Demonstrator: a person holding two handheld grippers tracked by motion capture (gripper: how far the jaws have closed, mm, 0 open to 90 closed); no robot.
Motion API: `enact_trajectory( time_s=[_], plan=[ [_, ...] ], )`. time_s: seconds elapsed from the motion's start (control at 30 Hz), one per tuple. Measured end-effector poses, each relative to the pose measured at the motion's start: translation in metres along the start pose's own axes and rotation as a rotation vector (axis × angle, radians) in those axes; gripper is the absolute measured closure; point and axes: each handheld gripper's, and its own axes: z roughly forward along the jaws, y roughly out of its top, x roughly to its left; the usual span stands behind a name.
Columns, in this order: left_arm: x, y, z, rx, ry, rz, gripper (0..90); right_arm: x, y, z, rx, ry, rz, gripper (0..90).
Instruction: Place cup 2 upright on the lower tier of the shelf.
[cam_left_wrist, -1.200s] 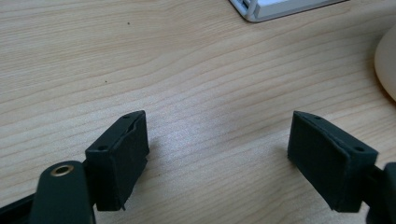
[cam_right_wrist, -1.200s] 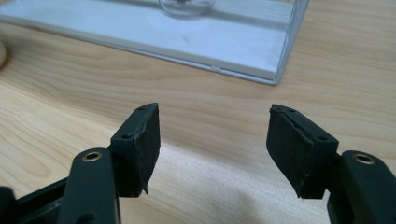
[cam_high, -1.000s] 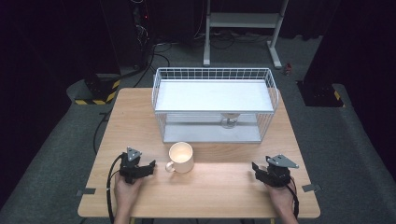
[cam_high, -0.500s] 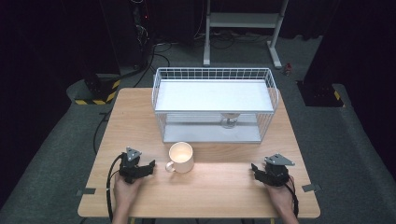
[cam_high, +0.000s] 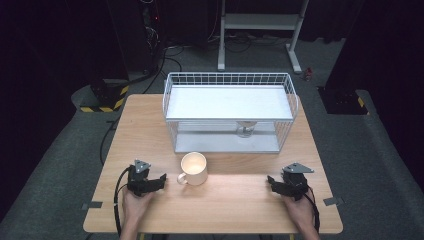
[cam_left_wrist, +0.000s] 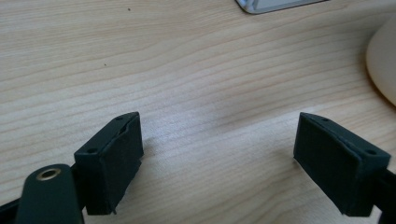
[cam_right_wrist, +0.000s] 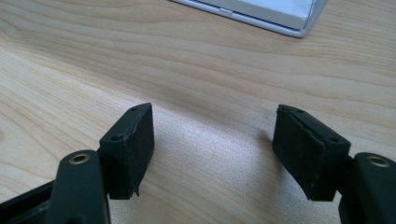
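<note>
Reaching for the round cream mug (cam_high: 193, 168), the left gripper (cam_high: 159, 181), its empty jaws just spreading apart beside it, could bump it and tip it.

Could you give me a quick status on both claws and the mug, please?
Left claw and right claw open, empty, jaws just widened, low over the table. Mug upright, untouched, just right of left claw. Nothing between them.
</note>
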Motion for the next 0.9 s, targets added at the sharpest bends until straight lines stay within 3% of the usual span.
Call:
enact_trajectory(
  time_s=[0.37, 0.63, 0.9],
  plan=[
    [-0.008, -0.008, -0.018, -0.007, -0.064, -0.018, 17.5, 0.0, 0.0, 0.0, 0.001, 0.0, 0.001, 29.4],
    [-0.014, -0.006, -0.037, -0.038, -0.073, 0.02, 13.3, 0.0, 0.0, 0.0, 0.0, -0.002, -0.003, 29.0],
    [-0.026, -0.009, -0.051, -0.062, -0.129, 0.046, 10.2, 0.0, 0.0, 0.0, 0.001, -0.004, 0.0, 28.8]
  ],
)
